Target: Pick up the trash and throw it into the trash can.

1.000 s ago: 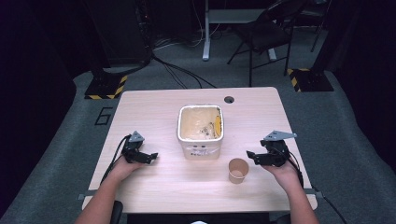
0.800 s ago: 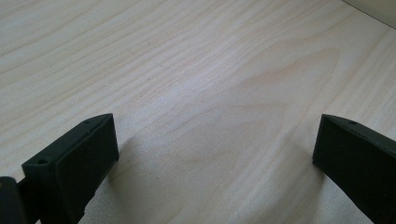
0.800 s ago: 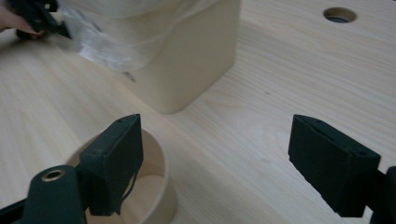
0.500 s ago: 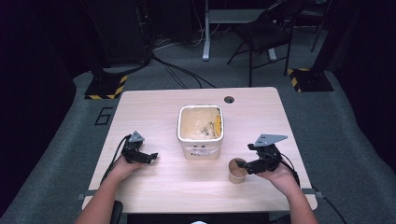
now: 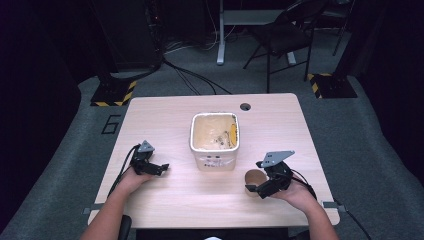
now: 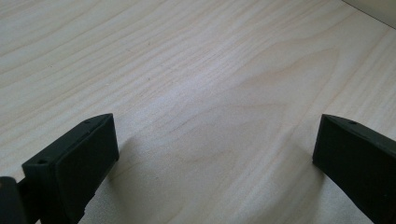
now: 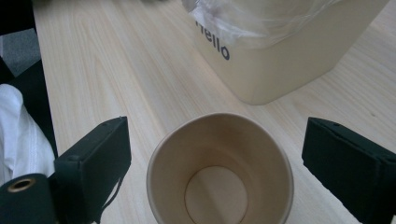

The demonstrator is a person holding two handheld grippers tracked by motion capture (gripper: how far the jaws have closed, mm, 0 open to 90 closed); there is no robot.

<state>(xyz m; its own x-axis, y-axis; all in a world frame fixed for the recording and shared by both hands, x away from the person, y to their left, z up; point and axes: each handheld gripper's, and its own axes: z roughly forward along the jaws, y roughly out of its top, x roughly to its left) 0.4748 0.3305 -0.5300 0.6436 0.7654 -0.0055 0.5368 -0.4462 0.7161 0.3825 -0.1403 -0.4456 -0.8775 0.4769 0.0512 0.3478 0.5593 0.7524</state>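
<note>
Open wood of the table [image 5: 165,205] all along the near edge and between both hands. Cream plastic-lined bin [image 5: 214,142] square in the middle, blocking any straight crossing there. Paper cup [image 7: 219,172] upright just before the bin, inside the spread jaws of the right gripper [image 7: 219,163], gaps either side. Bare boards ahead of the left gripper [image 6: 215,149].

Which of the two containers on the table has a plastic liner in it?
The square cream bin at the table's middle; the small round paper cup between the right gripper's open jaws is bare.
</note>
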